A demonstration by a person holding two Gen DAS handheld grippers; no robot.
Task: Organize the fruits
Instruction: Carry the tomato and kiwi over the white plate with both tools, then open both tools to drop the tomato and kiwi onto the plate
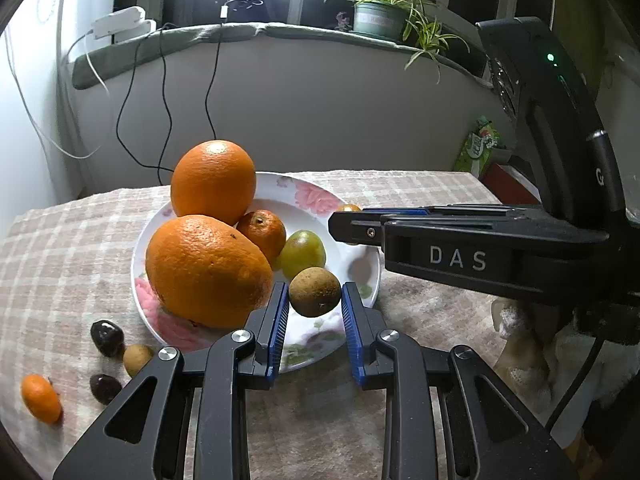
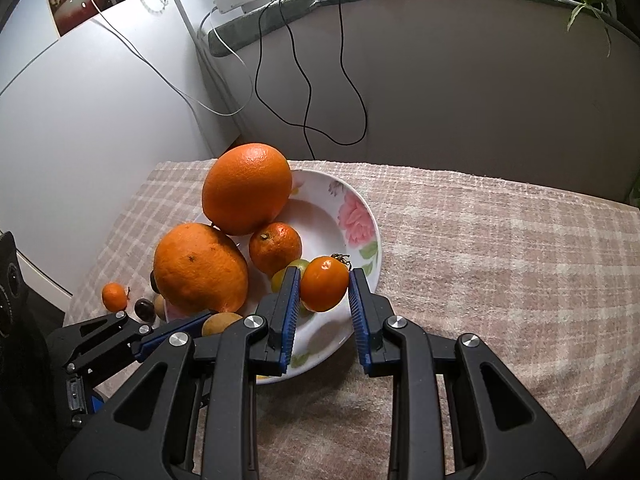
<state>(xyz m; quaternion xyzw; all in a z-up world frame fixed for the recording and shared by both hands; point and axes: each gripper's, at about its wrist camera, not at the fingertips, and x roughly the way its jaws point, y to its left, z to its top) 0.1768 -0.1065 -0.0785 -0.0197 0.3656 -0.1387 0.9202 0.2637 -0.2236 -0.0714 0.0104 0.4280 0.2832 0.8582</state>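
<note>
Left wrist: right gripper (image 1: 348, 222) reads "DAS", grips tomato (image 2: 324, 283) | left gripper (image 1: 315, 300) grips brown fruit (image 1: 315, 291)

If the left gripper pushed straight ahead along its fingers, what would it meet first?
The left gripper already holds a brown round fruit; pushed ahead, that would likely meet the green fruit on the plate, though depth is unclear.

A lived-in home, by the look of it. A potted spider plant (image 1: 380, 16) sits on the cushioned window ledge (image 1: 240, 34) against dark panes, with charger cables (image 2: 304, 80) trailing down the wall. The bench wears a checked cloth (image 2: 500, 240), and a rose-patterned plate (image 2: 356, 216) of fruit stands on it. A snack packet (image 1: 478, 148) lies off to one side.
</note>
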